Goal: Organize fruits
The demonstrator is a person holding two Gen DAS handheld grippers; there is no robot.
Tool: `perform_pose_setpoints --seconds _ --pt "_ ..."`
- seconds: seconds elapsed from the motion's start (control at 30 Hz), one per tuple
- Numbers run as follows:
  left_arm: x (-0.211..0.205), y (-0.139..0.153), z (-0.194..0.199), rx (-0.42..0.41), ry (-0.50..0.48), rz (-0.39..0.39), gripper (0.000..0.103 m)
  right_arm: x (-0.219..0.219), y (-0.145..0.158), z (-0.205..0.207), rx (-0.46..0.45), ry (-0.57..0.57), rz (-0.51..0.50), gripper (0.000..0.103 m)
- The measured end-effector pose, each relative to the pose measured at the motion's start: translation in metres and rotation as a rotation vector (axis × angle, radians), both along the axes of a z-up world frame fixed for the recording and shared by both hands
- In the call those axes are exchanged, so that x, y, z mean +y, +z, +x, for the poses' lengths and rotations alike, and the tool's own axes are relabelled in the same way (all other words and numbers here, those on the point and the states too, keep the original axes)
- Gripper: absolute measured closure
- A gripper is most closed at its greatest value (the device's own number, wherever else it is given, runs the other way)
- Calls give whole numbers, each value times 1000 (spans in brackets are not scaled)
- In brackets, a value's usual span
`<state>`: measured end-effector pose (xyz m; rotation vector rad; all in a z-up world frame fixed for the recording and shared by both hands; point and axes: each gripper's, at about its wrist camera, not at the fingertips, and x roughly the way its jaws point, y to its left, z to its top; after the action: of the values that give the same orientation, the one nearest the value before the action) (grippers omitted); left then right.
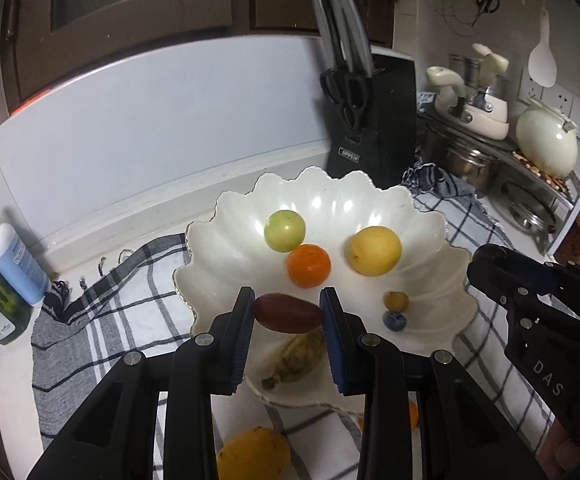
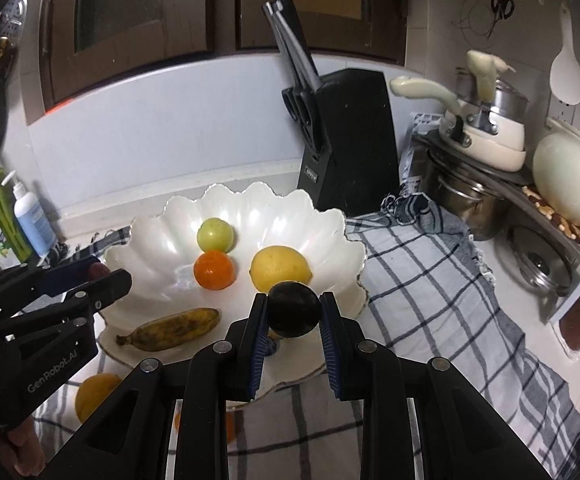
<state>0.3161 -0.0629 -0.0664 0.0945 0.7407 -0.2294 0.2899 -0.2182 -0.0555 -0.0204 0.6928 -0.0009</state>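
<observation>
Left wrist view: left gripper [image 1: 288, 312] clamped on a dark red oblong fruit [image 1: 288, 313], held over the near rim of the white scalloped bowl [image 1: 226, 216]. In the bowl: green fruit [image 1: 284, 231] at 12 o'clock, orange [image 1: 308, 265] just below & touching it, lemon [image 1: 375, 251] at 2, small yellow fruit [image 1: 396, 301] w/ a blueberry [image 1: 395, 321] just beside it at 4, spotted banana [image 1: 295, 356] at 6 under the gripper. Bowl sits on a checked cloth [image 1: 102, 312] on the desk [image 1: 14, 380]; a yellow fruit [image 1: 252, 454] lies on the cloth outside the bowl.

Right wrist view: right gripper [image 2: 294, 314] clamped on a dark round fruit [image 2: 294, 314], over the bowl's rim at 5. Knife block [image 2: 349, 136] stands behind the bowl at 1.
</observation>
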Motion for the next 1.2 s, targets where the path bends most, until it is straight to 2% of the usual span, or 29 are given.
perform_pose_setpoints --seconds 0.43,0.53,0.6,0.67,0.73,0.87,0.97,1.1,1.2 --pt "0 -29 21 73 -3 7 69 2 -28 26 96 21 -2 76" --pt "0 -29 20 74 -5 10 61 2 -26 25 89 15 -8 76" --pt "0 -26 19 64 0 17 54 1 -24 24 80 8 -8 69" --pt "1 -23 17 55 5 17 47 0 -21 21 64 -3 -11 54" --pt "3 -19 15 42 14 23 43 0 -16 18 46 -14 -17 46" --pt "7 -10 8 19 33 35 34 -2 -6 12 16 -44 -22 21" --pt "11 -1 0 -3 51 42 26 -1 2 5 -4 -62 -36 16" --pt "16 10 -11 -27 65 46 21 1 12 -4 -21 -69 -36 14" --pt "20 19 -21 -49 81 53 13 4 19 -12 -35 -71 -33 14"
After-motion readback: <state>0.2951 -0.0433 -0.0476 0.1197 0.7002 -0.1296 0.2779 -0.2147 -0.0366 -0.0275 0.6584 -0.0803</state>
